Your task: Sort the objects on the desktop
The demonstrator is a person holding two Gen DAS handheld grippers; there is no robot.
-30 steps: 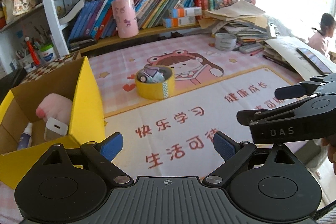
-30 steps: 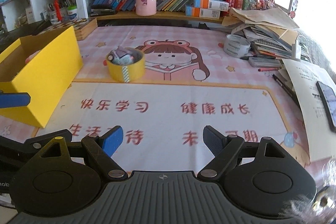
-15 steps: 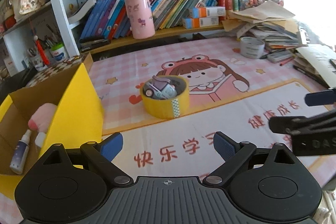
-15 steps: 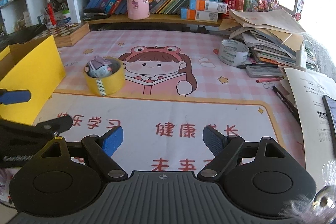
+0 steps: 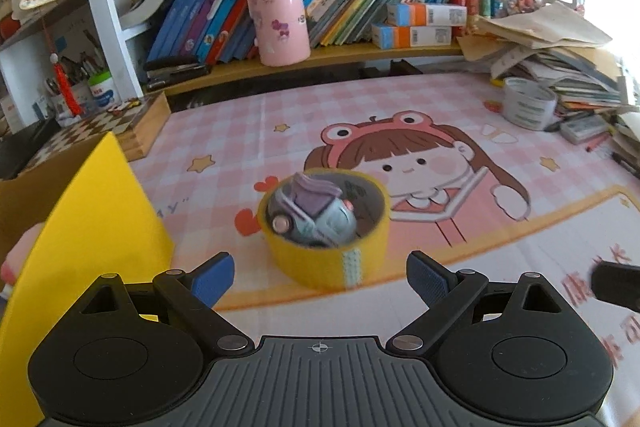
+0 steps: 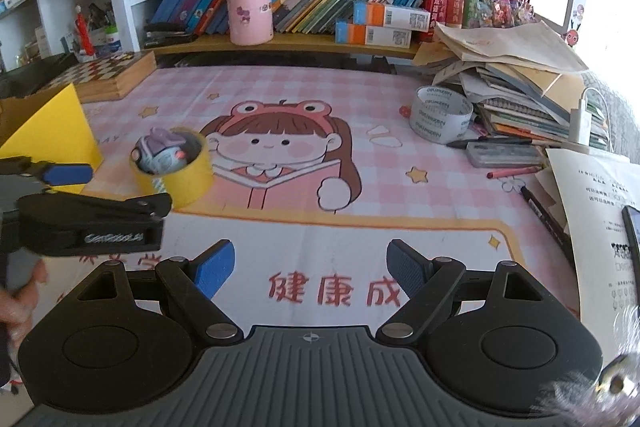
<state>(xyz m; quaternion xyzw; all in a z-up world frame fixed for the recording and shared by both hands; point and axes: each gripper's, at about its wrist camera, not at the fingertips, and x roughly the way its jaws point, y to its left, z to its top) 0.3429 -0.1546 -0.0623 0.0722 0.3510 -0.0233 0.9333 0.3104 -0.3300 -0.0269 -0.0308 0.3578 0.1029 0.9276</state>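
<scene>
Left gripper (image 5: 320, 279) has slid up closer to the yellow tape roll (image 5: 326, 259), fingers spread wide with nothing in them. A toy car (image 5: 312, 217) sits inside the roll (beside the yellow box (image 5: 88, 227)). Right gripper (image 6: 310, 269) is open too, above the desk mat (image 6: 400, 187).

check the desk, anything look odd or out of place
Yes: a small purple-and-grey toy car sits tilted inside the hole of the yellow roll of tape lying flat on the pink cartoon desk mat, instead of in the yellow cardboard box.
</scene>
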